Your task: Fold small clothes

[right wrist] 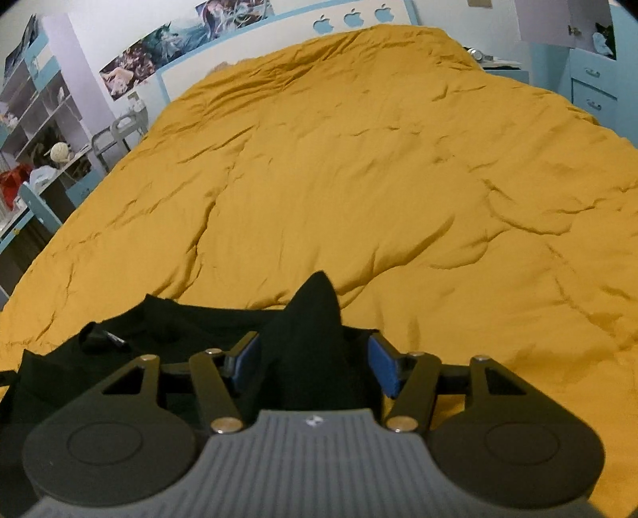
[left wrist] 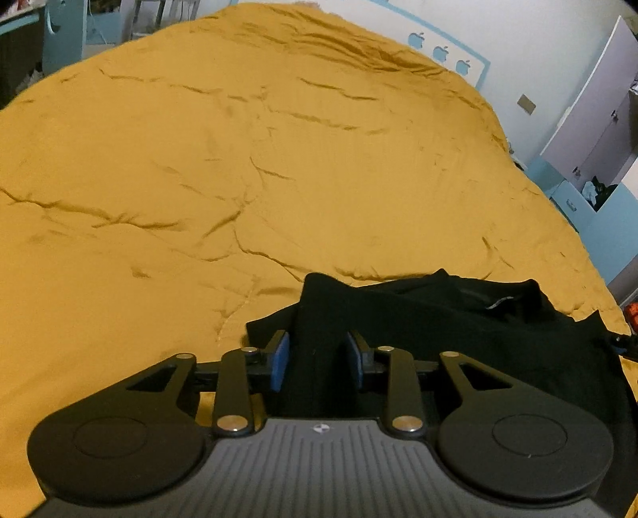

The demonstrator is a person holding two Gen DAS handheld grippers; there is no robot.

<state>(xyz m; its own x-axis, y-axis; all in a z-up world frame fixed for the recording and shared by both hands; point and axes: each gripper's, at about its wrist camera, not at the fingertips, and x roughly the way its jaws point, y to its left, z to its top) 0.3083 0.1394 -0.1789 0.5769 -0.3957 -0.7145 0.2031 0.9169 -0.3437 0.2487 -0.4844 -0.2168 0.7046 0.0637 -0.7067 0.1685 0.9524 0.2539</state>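
Note:
A black garment [left wrist: 458, 318] lies at the near edge of a mustard-yellow bed cover [left wrist: 239, 159]. My left gripper [left wrist: 317, 354] has its blue pads on either side of a bunched-up corner of the garment at its left end, shut on it. In the right wrist view the same garment [right wrist: 159, 330] spreads to the left, and my right gripper [right wrist: 315, 358] holds a raised peak of black cloth [right wrist: 315, 303] between its blue pads. The gap there is wider, filled with cloth. A small label shows on the garment [right wrist: 113, 338].
The bed cover [right wrist: 359, 179] fills most of both views, wrinkled. A white headboard with blue apple shapes [right wrist: 353, 18] stands at the far end. Shelves and a desk [right wrist: 40, 139] stand left of the bed, blue drawers [right wrist: 590, 87] to the right.

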